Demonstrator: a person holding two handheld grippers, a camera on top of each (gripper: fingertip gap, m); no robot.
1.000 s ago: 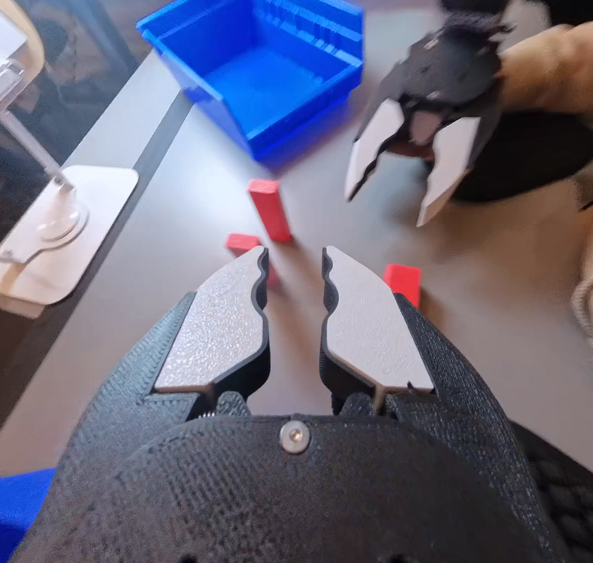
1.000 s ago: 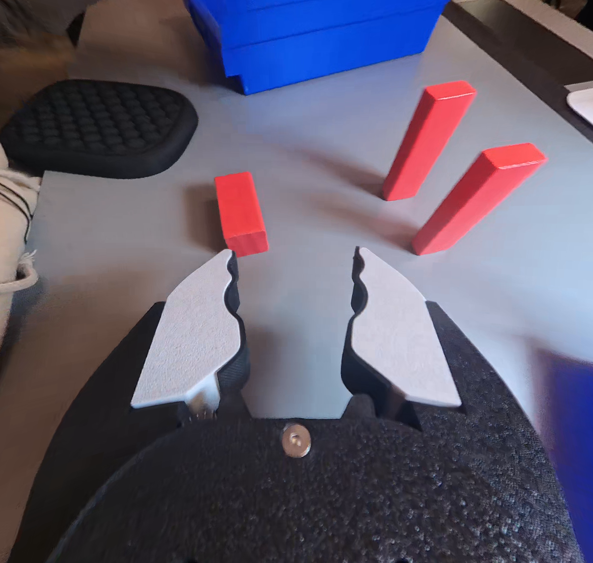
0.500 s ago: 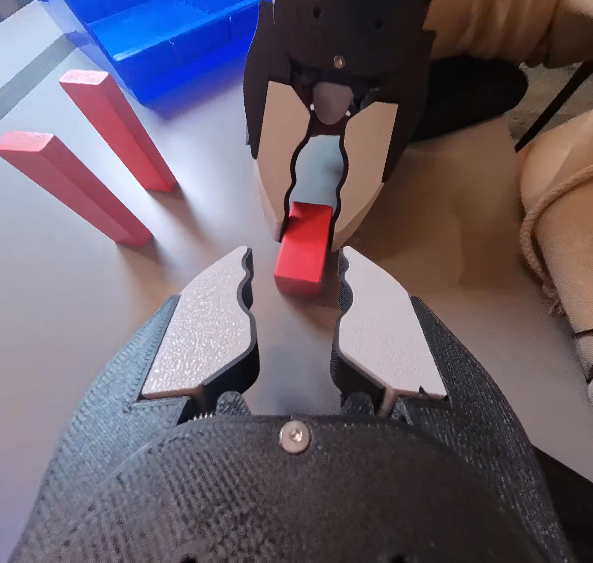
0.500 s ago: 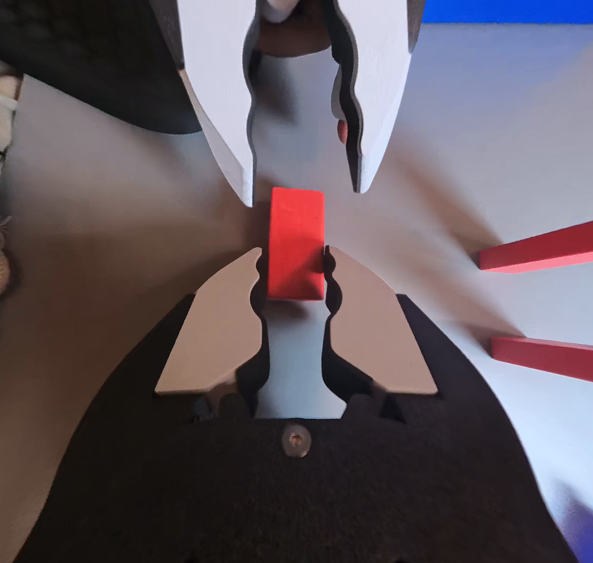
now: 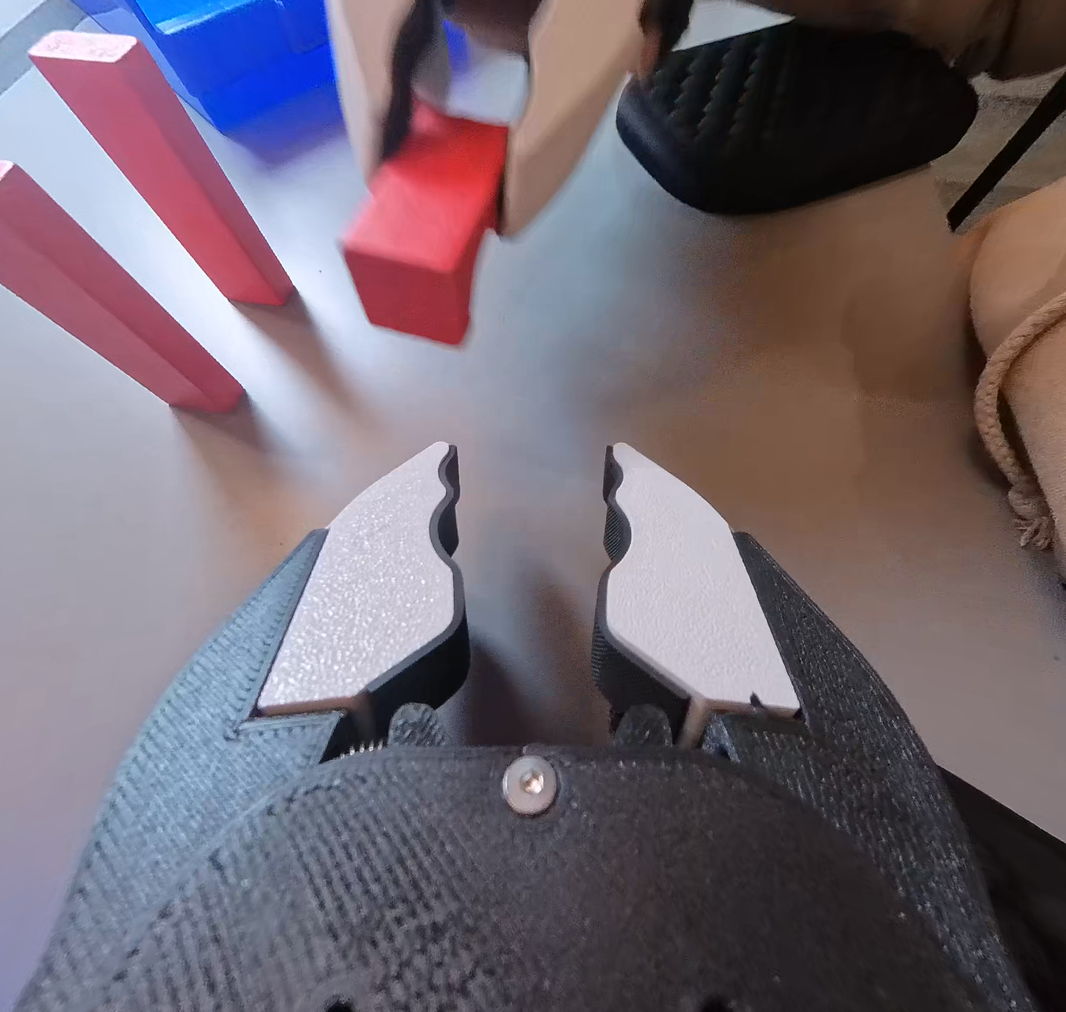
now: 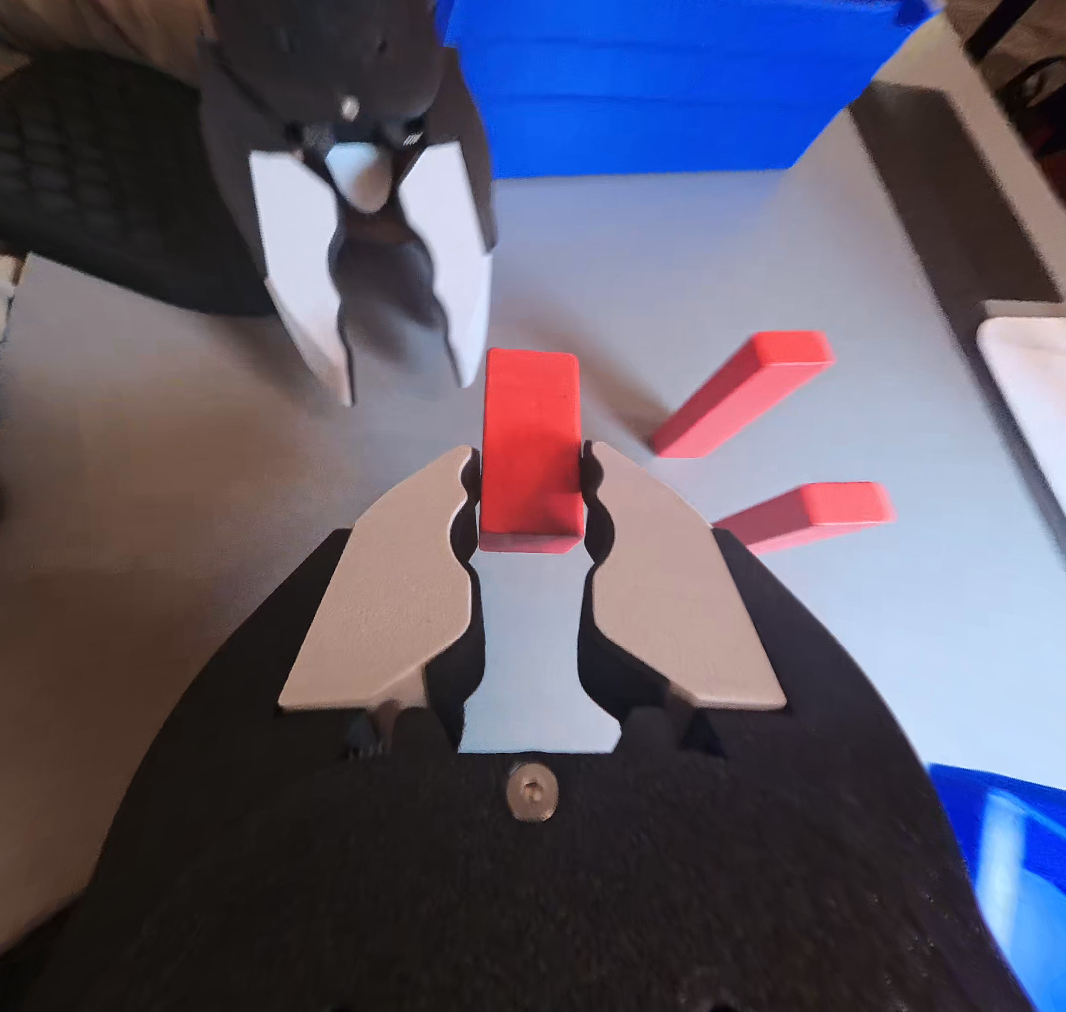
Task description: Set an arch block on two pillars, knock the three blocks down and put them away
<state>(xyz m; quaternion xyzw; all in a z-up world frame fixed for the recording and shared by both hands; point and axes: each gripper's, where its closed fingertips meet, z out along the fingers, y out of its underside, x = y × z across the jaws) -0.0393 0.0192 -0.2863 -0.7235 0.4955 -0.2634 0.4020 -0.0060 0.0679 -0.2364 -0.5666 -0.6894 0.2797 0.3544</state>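
My right gripper (image 6: 530, 456) is shut on a short red block (image 6: 529, 442) and holds it above the grey table (image 6: 750, 609). The same block (image 5: 427, 234) shows in the left wrist view, raised, between the right gripper's fingers (image 5: 554, 136). Two tall red pillars stand upright side by side, in the right wrist view to the block's right (image 6: 744, 393) (image 6: 807, 514), in the left wrist view at the left (image 5: 156, 176) (image 5: 98, 297). My left gripper (image 5: 530, 459) is open and empty over bare table; it also shows in the right wrist view (image 6: 404, 384).
A blue bin (image 6: 663, 61) stands at the back of the table beyond the pillars. A black textured pad (image 5: 790, 118) lies at the table's far side. A person's sleeve (image 5: 1015, 349) is at the right edge. A white plate-like base (image 6: 1032, 372) lies far right. Tip to tip, the grippers are about 9 centimetres apart.
My right gripper shut on the short red block where it lay and lifted it off the table. My left gripper opened and drew back from the block.
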